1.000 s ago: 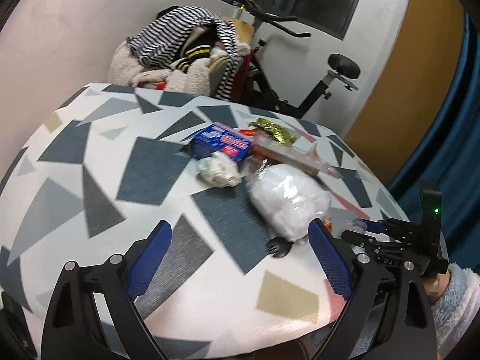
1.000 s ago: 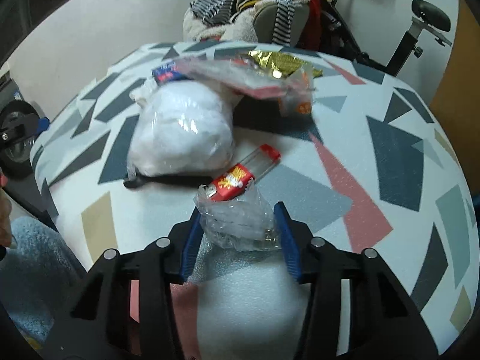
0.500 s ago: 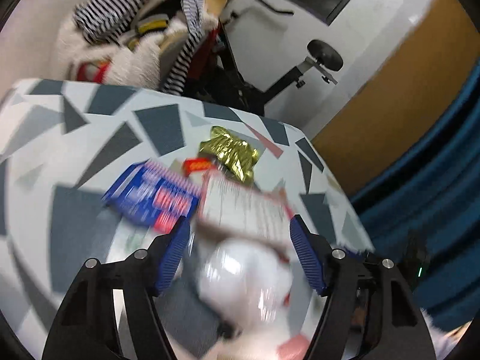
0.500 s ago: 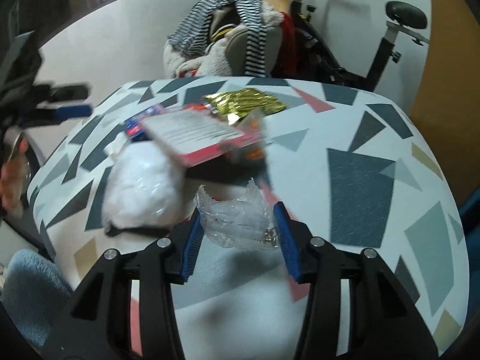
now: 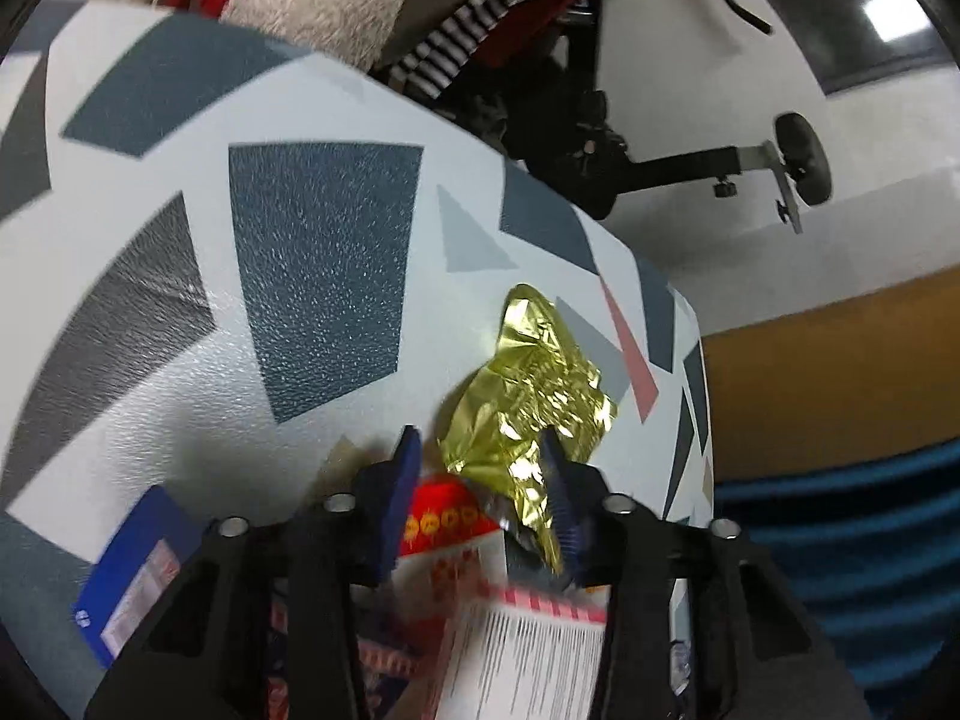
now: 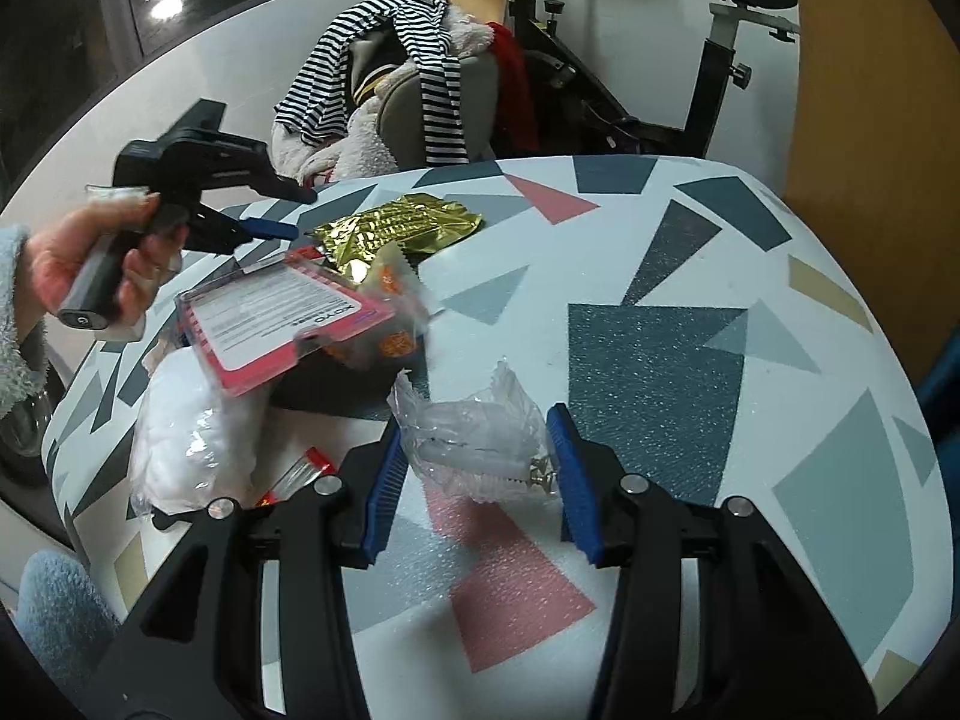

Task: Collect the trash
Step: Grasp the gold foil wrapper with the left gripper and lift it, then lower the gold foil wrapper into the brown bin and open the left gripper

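While my left tool (image 5: 480,468) hangs low over the patterned surface (image 5: 324,276), its blue pads have just been closing in, and the near end of the crumpled gold foil wrapper (image 5: 528,396) sits between them. The right pad lies against the foil's edge; the left pad stands a little clear of it, so I count this tool as not yet gripping. Most of the gold foil wrapper spreads out beyond the fingertips, toward the far edge of the surface.

Just behind the gold foil wrapper, under the tool's jaws, lies a red snack packet (image 5: 444,522), and nearer still a pink-edged card pack (image 5: 528,654) with printed text. To the left of that pack a blue box (image 5: 138,576) rests flat.

My right tool (image 6: 477,468) is clamped on a crinkled clear plastic bag (image 6: 474,438), with both blue pads pressing its sides and the bag raised above the surface. Seen from this tool, the gold foil wrapper lies well beyond the clear bag, toward the far left, with my left hand (image 6: 90,258) holding the other tool's handle just left of it. The pink-edged card pack sits tilted between the gold foil wrapper and a white stuffed plastic bag (image 6: 186,444). Past the far edge of the surface, behind the gold foil wrapper, a chair carries striped clothing (image 6: 414,66), and an exercise bike (image 6: 708,60) stands to its right.
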Available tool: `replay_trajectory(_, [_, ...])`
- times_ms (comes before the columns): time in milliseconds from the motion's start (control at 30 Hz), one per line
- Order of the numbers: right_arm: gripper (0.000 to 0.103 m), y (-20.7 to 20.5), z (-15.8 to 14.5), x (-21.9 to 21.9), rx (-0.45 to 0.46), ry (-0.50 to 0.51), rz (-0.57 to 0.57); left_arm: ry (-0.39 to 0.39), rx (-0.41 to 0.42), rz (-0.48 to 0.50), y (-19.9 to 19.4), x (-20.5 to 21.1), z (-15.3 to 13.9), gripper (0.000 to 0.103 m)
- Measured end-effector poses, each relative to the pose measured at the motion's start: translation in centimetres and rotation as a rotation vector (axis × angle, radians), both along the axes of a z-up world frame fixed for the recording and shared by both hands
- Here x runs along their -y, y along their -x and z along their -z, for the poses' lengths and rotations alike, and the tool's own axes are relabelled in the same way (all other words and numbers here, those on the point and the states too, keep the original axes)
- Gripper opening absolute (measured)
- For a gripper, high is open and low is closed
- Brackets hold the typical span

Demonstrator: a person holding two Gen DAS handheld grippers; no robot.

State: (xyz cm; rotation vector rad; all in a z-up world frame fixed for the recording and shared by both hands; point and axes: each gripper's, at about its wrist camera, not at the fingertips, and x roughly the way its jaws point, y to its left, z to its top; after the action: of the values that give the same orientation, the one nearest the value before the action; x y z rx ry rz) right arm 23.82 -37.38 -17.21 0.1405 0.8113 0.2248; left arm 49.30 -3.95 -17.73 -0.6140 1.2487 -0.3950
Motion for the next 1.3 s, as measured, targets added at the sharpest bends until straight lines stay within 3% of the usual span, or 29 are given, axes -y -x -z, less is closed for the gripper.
replay_trajectory(100, [0.048,-0.2,0.3,0.1,-0.002,0.0,0.0,-0.009,-0.03,-0.02,-0.5,0.3,1.0,0.031])
replay_trajectory(200, [0.048,-0.1,0.6,0.0,-0.007,0.008,0.001,0.007,-0.041,-0.028,-0.6,0.4,1.5,0.017])
replay_trajectory(267, [0.048,0.0,0.5,0.1,-0.008,0.002,0.006,-0.016,0.003,-0.027,-0.2,0.6,0.6,0.015])
replay_trajectory(400, [0.048,0.5,-0.3,0.4,0.005,-0.02,0.022,-0.013,0.124,0.002,1.1,0.8,-3.0,0.011])
replay_trajectory(600, [0.048,2.3,-2.9,-0.6,0.047,-0.025,0.017,-0.047,0.312,0.079,5.4,1.0,-10.9,0.011])
replay_trajectory(767, [0.048,4.5,-5.4,-2.2,0.082,-0.03,-0.009,-0.089,0.42,0.126,12.5,-0.1,-15.9,0.011])
replay_trajectory(867, [0.048,6.7,-6.6,-3.9,0.091,-0.034,-0.039,-0.128,0.462,0.143,17.5,-1.5,-17.1,0.011])
replay_trajectory(1067, [0.048,10.9,-7.4,-7.0,0.093,-0.037,-0.083,-0.168,0.498,0.173,28.5,-5.1,-16.8,0.011])
replay_trajectory(1300, [0.048,15.6,-7.3,-10.1,0.093,-0.033,-0.122,-0.194,0.517,0.223,40.3,-7.7,-14.4,0.011])
